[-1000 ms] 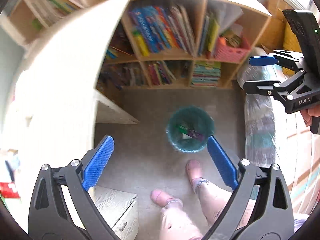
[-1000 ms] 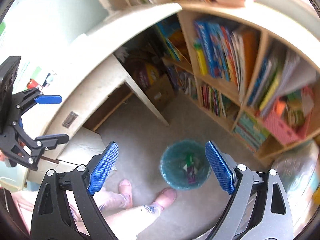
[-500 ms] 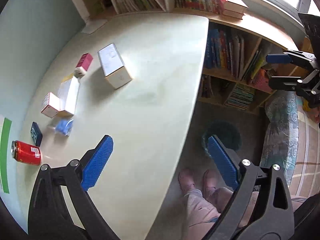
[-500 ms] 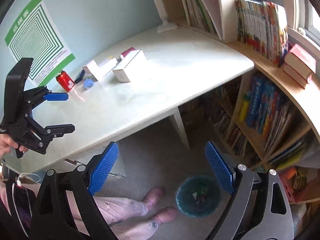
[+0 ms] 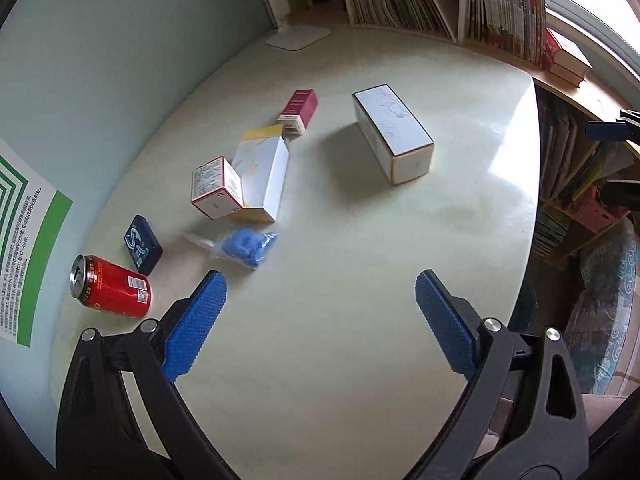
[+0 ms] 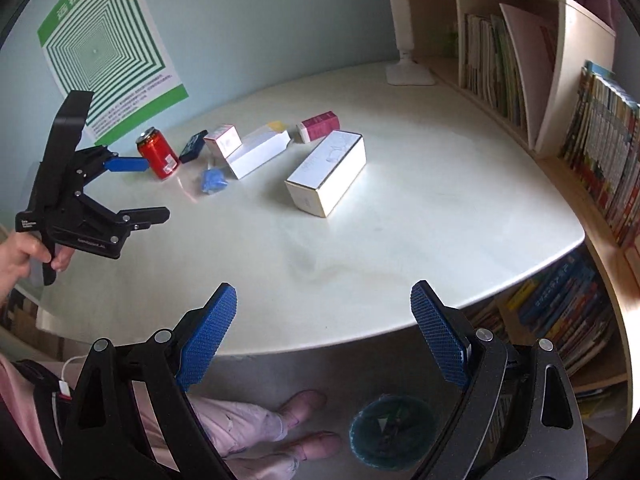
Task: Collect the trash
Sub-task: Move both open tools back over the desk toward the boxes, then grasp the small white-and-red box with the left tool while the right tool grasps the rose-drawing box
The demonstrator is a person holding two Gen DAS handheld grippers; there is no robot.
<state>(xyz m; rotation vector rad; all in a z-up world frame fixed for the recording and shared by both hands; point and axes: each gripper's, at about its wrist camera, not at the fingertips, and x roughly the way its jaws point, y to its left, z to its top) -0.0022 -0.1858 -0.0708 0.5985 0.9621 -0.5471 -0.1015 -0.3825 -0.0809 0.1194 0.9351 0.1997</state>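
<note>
Left claw [image 5: 316,316] spread, empty, above the pale round worktop [image 5: 360,264]; crumpled blue plastic wrapper [image 5: 246,246] lies just beyond its left finger; red drink can [image 5: 110,286] at lower left, label unreadable; right claw [image 6: 322,320] also spread, empty; teal mesh bin [image 6: 390,432] on the floor, bottom of frame.

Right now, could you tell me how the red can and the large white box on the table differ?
The red can is round and shiny; the large white box is squared and matt. The can sits at the table's wall end, the box apart, nearer the middle. Both lie on their sides, untouched.
</note>
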